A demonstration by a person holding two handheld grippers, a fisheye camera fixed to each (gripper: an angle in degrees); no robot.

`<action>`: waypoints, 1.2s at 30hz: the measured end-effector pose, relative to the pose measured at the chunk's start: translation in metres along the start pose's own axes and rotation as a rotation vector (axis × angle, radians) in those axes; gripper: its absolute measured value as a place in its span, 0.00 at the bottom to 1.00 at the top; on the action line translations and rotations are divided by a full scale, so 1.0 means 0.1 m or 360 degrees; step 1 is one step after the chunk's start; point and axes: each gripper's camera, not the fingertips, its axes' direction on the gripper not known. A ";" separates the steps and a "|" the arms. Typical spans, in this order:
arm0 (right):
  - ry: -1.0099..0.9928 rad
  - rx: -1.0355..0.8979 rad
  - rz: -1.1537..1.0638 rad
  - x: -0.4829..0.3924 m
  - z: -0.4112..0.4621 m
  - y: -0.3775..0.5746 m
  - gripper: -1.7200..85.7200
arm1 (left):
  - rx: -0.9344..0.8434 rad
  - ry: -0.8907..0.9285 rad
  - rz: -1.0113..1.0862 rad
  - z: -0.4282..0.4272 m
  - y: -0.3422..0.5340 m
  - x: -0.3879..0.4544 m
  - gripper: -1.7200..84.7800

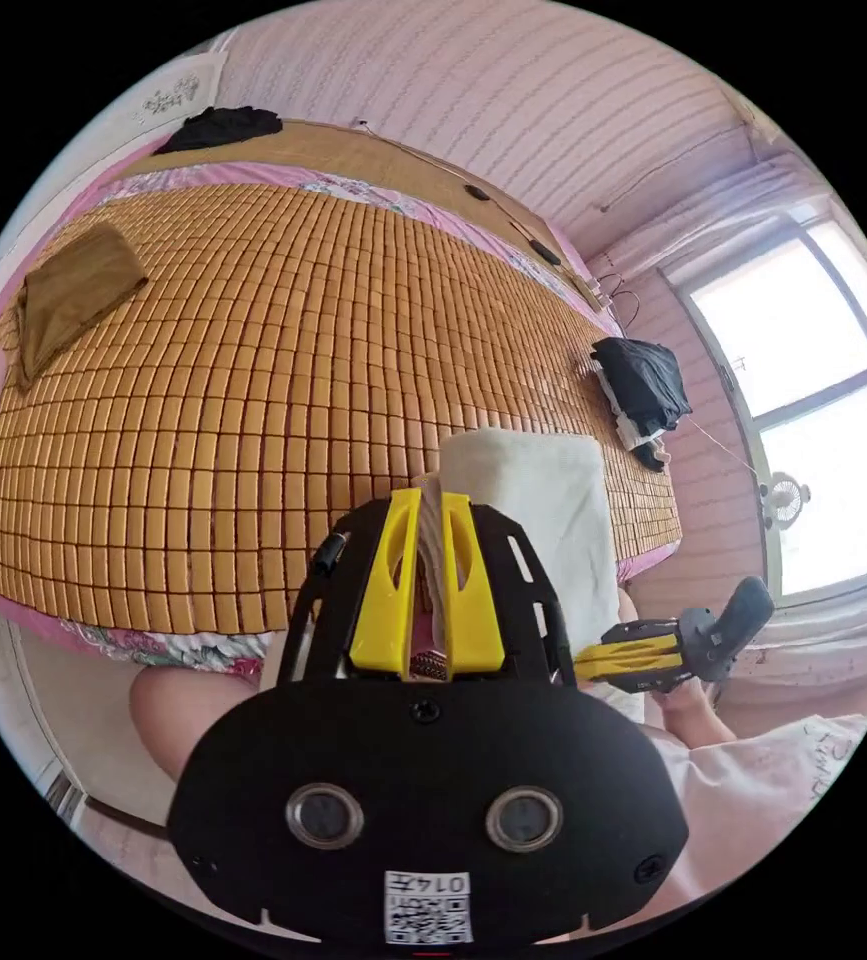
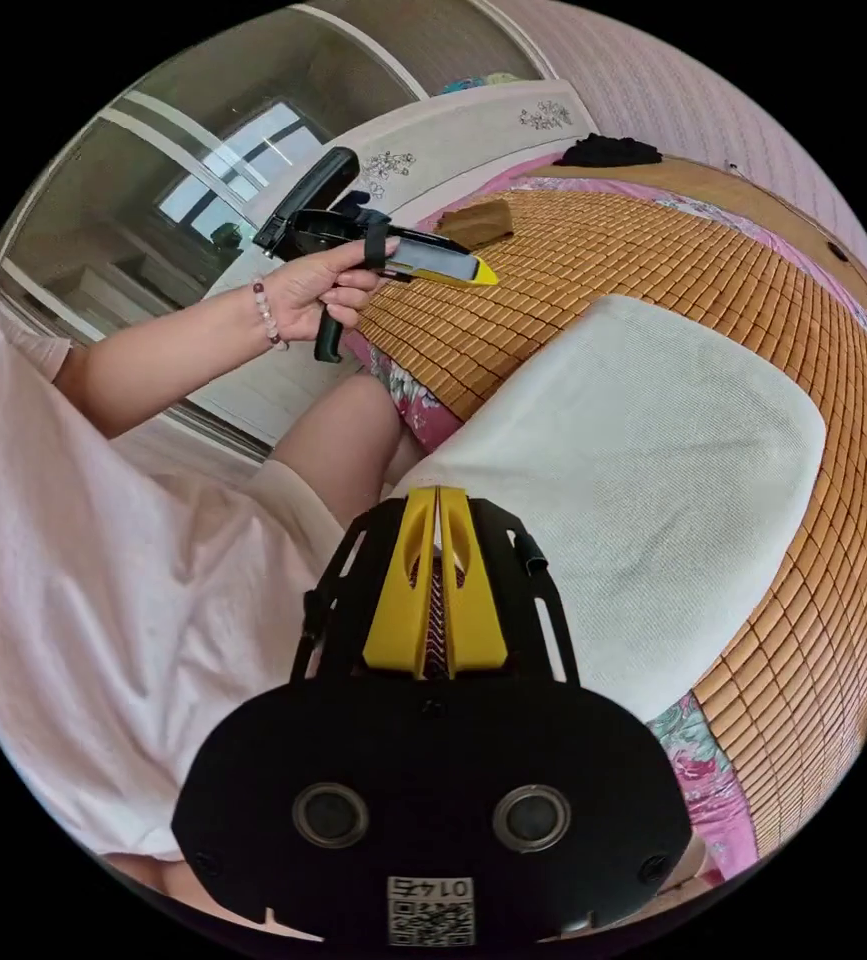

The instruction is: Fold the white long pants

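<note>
While one white pants lie folded, two tongs closed.

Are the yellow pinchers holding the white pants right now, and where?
No. The folded white pants lie free on the bamboo mat. The left gripper and right gripper are both shut on nothing.

White pants lie folded on the bed edge.

Both views face the mat (bed's edge).
</note>
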 end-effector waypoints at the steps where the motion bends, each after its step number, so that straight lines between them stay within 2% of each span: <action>1: 0.0074 -0.0004 -0.0026 -0.02 -0.03 -0.01 0.02 | -0.0001 -0.0018 0.0023 -0.02 0.14 -0.04 0.07; 5: 0.0189 0.0107 -0.0007 0.05 -0.19 0.01 0.02 | -0.0072 0.0061 0.0225 0.03 0.42 0.20 0.06; 7: 0.0074 -0.0101 -0.0029 0.09 0.10 -0.13 0.02 | -0.0119 0.0121 0.0416 0.16 0.62 0.51 0.05; 8: 0.0086 -0.0162 -0.0043 0.07 0.22 -0.17 0.01 | -0.0121 0.0088 0.0462 0.20 0.67 0.59 0.04; 10: 0.0302 -0.0300 -0.0104 0.01 0.67 -0.29 0.01 | -0.0165 -0.0207 0.0620 0.49 0.85 0.72 0.02; 12: 0.0308 -0.0351 -0.0061 0.09 0.92 -0.37 0.01 | -0.0236 -0.0358 0.0643 0.73 0.92 0.60 0.02; 15: 0.0101 -0.0319 0.0072 0.33 0.98 -0.43 0.02 | -0.0205 -0.0172 0.0554 0.67 0.94 0.29 0.02; 17: 0.0006 -0.0193 0.0089 0.39 0.75 -0.40 0.02 | -0.0184 -0.0075 0.0458 0.52 0.92 0.19 0.03; 19: 0.0102 0.0167 0.0192 0.52 0.25 -0.21 0.04 | -0.0120 -0.0007 0.0392 0.31 0.92 0.06 0.10; 20: 0.0130 0.0254 0.0253 0.59 0.13 -0.15 0.05 | -0.0096 0.0006 0.0377 0.27 0.92 0.02 0.12; 22: 0.0249 0.0507 0.0496 0.95 -0.19 0.12 0.14 | -0.0029 -0.0014 0.0296 0.20 0.90 -0.18 0.22; 25: 0.0373 0.0390 0.0772 1.48 -0.12 0.27 0.23 | -0.0143 -0.0024 0.0208 0.37 0.83 -0.42 0.28; 28: 0.0156 0.0312 0.0935 1.89 0.16 0.34 0.25 | -0.0301 0.0100 0.0196 0.64 0.79 -0.58 0.30; 32: -0.0314 0.0317 0.1029 2.22 0.51 0.36 0.21 | -0.0373 0.0352 0.0147 0.77 0.78 -0.81 0.27; 36: -0.0275 0.0283 0.0954 2.14 0.58 0.13 0.15 | -0.0377 0.0316 0.0149 0.67 0.82 -0.89 0.20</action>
